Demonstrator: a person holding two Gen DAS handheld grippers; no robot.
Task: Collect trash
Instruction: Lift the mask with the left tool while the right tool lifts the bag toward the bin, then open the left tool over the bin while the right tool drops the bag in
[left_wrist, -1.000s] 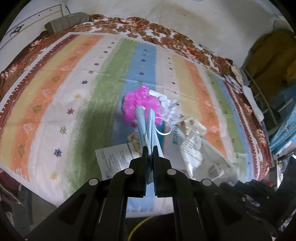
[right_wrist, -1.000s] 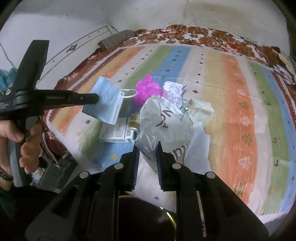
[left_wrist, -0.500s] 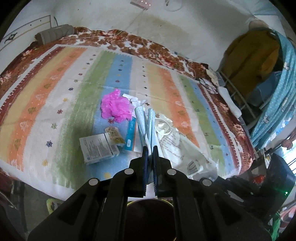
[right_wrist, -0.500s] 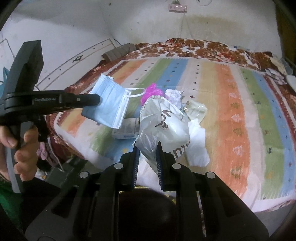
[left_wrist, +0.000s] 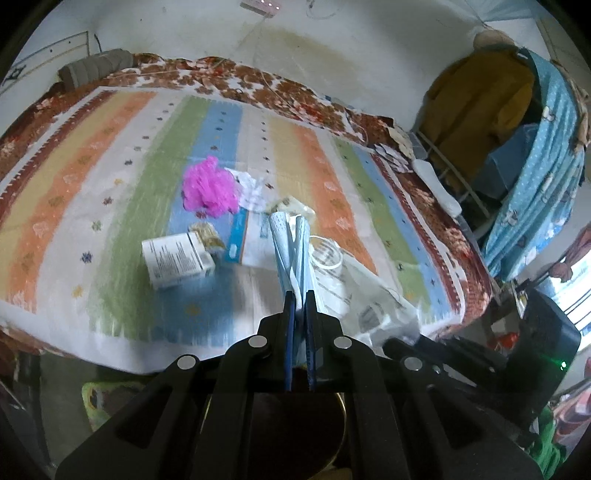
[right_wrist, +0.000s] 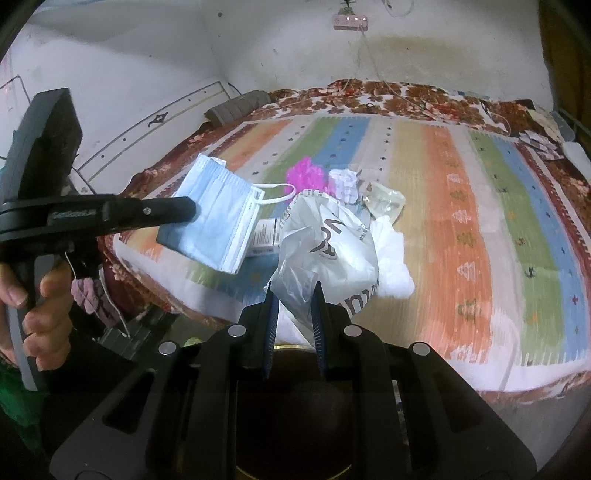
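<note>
My left gripper is shut on a blue face mask, held in the air off the bed's near edge; in the right wrist view the mask hangs from the left gripper. My right gripper is shut on a grey-white plastic bag, lifted above the bed. A pink plastic puff, a white carton, a crumpled paper and a clear wrapper lie on the striped bedspread.
A dark round bin with a brass rim sits below both grippers, also seen in the right wrist view. A clothes rack with a yellow garment stands right of the bed. A grey roll lies at the far bed corner.
Both grippers have drawn back from the bed toward its near edge, carrying the mask and the bag; the bin below has come into view.
</note>
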